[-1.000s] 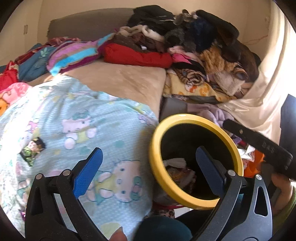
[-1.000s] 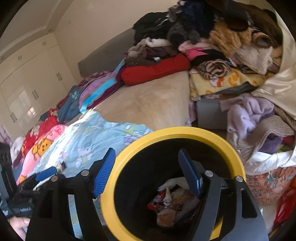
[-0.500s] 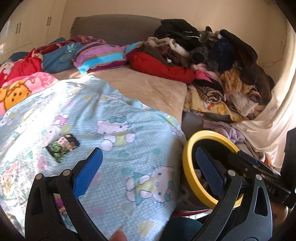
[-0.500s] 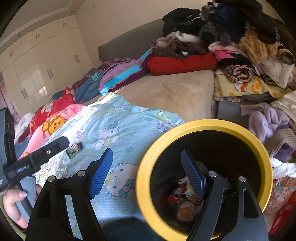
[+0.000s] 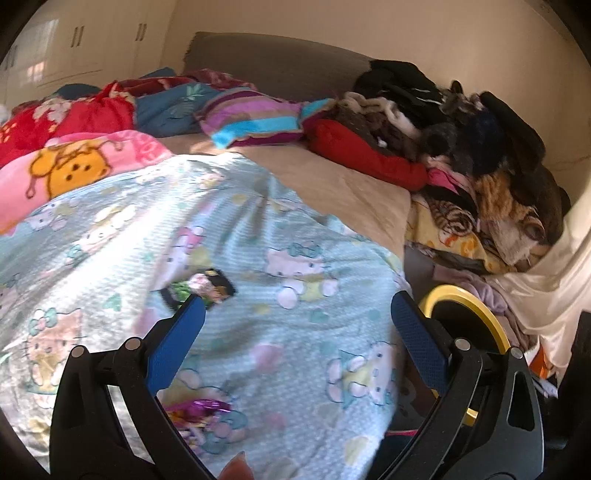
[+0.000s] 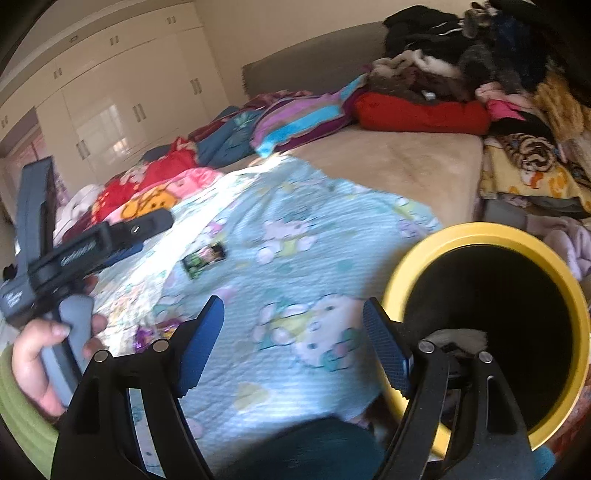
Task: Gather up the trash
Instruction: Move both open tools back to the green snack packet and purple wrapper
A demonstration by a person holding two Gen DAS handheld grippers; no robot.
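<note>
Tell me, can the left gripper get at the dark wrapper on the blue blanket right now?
Probably yes: the left gripper is open and empty, and the dark wrapper lies flat and uncovered on the blanket, just ahead of its left fingertip.

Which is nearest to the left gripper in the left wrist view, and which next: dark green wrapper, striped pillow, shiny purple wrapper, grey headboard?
From the left gripper:
1. Shiny purple wrapper, on the blanket, low between the fingers.
2. Dark green wrapper, on the blanket just past the left fingertip.
3. Striped pillow, across the bed.
4. Grey headboard, against the back wall.

walls: cream [image 5: 424, 33] | wardrobe: glossy white [image 6: 122, 92] | headboard: grey [image 5: 280, 62] | light: sunlit
</note>
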